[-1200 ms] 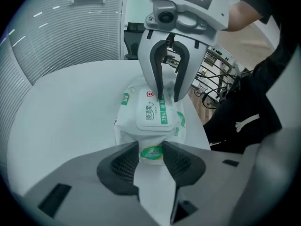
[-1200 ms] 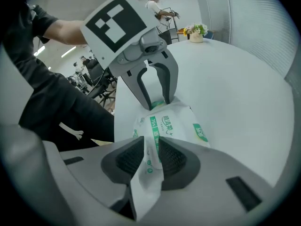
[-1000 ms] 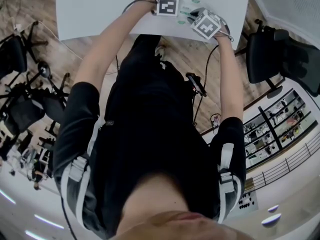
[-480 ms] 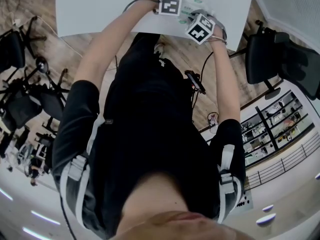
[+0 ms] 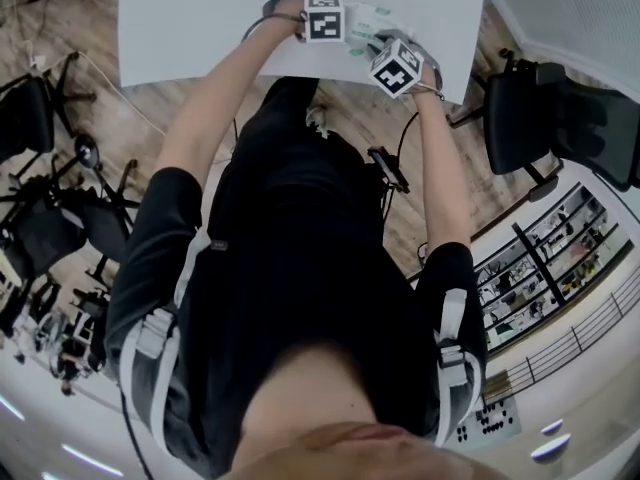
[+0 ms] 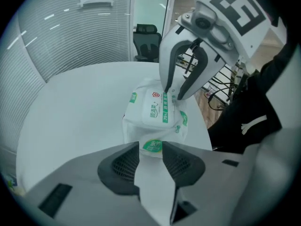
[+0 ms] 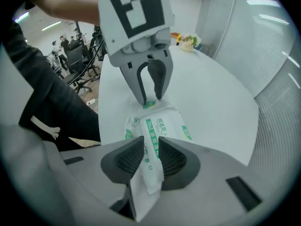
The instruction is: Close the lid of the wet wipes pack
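Note:
A white and green wet wipes pack (image 6: 155,109) lies on the white table (image 6: 80,107) near its edge, its flip lid flat on top. My left gripper (image 6: 151,149) is shut on one end flap, which fills the gap between its pads. My right gripper (image 7: 151,152) holds the opposite end flap (image 7: 146,173). Its jaws are opening, and the flap still touches both pads. Each gripper shows in the other's view, the right gripper (image 6: 171,97) and the left gripper (image 7: 149,101) tips-down on the pack's ends. In the head view both marker cubes hide most of the pack (image 5: 366,18).
The table edge (image 5: 300,68) runs just in front of the person's body. A black office chair (image 5: 540,118) stands to the right on the wooden floor. Small items (image 7: 188,40) sit at the table's far end. Chairs and stands (image 5: 50,218) crowd the left floor.
The right gripper's marker cube has tilted and shifted a little left and nearer the person. The left gripper has kept its place on the pack.

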A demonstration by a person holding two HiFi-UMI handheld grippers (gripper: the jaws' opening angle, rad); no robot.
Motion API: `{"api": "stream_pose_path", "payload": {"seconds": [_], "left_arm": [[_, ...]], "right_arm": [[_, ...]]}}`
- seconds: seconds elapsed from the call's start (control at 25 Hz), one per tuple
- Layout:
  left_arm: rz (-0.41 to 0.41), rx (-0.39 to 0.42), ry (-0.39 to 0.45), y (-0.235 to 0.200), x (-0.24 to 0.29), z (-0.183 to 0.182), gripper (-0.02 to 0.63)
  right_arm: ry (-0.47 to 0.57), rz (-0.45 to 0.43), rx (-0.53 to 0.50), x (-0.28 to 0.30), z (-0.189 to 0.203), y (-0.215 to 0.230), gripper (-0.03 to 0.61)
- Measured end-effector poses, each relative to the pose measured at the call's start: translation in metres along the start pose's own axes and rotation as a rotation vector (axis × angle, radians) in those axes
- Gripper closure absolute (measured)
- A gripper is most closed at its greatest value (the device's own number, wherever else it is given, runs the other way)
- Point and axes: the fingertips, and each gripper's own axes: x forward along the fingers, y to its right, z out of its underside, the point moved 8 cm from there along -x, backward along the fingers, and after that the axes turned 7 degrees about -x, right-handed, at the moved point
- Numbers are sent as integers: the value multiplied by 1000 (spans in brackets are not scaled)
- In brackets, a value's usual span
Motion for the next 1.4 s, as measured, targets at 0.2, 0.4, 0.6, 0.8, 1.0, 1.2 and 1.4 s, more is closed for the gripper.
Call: {"api": "stream_pose_path", "payload": {"seconds": [0.2,0.4,0.6,0.8,1.0,1.2,1.4], "left_arm": [[-206,-141,143,16,-66,4,514],[-418,-367,536,84,-165,-3,558],[-535,-586,948,169,-258,-2,569],[-620,-593,1123,227,-310,8,569],[-686,-607,1215,256,-339,34,569],[-669,-627,1247,265,-343,57,569],[-643,-599,1259,267,-343,64,569]], "right_arm": [[198,262,205,-76,6,-1,493],[443,482,481,-171,25,-33,518],[664,617,627,-254,29,-83,520],[829,684,742,-305,25,-127,520],[892,729,785,-319,7,-164,526],[885,757,817,-318,-8,-190,535],[890,771,825,-316,-21,-200,545]]}}
